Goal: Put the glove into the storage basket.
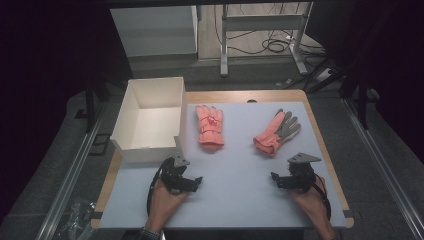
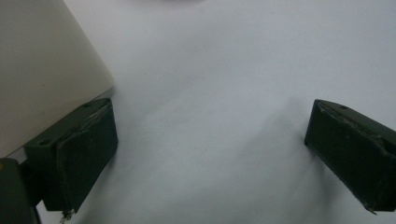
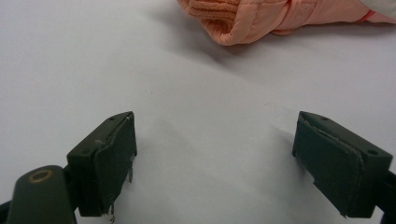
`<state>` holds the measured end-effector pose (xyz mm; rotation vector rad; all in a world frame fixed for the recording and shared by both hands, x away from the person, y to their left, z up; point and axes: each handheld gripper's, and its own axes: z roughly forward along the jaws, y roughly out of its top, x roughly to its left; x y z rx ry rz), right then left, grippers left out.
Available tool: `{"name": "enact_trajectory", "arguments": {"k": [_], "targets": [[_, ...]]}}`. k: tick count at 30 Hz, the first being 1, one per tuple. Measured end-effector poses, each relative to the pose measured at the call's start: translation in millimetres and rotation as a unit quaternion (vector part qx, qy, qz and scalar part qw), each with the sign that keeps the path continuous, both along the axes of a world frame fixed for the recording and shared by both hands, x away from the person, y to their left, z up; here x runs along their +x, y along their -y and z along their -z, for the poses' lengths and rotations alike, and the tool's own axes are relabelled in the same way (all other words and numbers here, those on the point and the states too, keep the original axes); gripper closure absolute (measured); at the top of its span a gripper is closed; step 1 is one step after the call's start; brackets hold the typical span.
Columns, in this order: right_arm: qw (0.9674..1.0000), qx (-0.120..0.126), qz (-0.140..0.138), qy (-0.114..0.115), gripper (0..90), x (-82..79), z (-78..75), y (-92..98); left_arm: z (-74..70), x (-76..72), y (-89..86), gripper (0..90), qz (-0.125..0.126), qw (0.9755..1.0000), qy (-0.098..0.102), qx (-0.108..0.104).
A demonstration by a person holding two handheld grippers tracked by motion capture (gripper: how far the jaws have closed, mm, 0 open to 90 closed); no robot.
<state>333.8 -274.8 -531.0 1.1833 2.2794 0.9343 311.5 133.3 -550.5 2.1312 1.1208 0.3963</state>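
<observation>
- Fingers of my left gripper [image 1: 192, 181] and right gripper [image 1: 278, 179]: wide apart, empty, low over the bench [image 1: 235, 170].
- Gloves: left glove [image 1: 210, 126] beside box [image 1: 172, 97]; right glove [image 1: 276, 131] ahead.
- Approach each cuff squarely, pinch cuff fabric only.

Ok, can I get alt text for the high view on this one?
Two pink gloves, the left glove and the right glove, lie apart on a pale mat, with an open white box at the mat's left edge. Nearer the camera, the left gripper and right gripper are open, holding nothing.
</observation>
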Motion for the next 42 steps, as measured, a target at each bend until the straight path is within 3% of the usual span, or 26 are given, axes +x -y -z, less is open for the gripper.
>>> {"name": "enact_trajectory", "arguments": {"k": [14, 23, 34, 42], "targets": [[0.9999, 0.003, 0.004, -0.013, 16.7, 4.5, -5.3, 3.6, -0.2, 0.2, -0.4, 2.6, 0.002, 1.0000, -0.001, 0.003], [0.9998, 0.015, 0.002, -0.010, 18.0, 11.4, -19.7, 6.3, -0.2, 0.1, -0.4, 2.5, 0.002, 1.0000, -0.001, 0.003], [0.9995, 0.027, 0.018, 0.002, 23.4, 28.4, -35.8, 11.4, -0.2, 0.1, -0.4, 2.6, 0.002, 1.0000, -0.001, 0.003], [0.9991, 0.038, 0.019, -0.005, 31.7, 45.9, -49.1, 12.6, -0.3, 0.0, -0.4, 2.6, 0.002, 1.0000, -0.001, 0.003]]}}
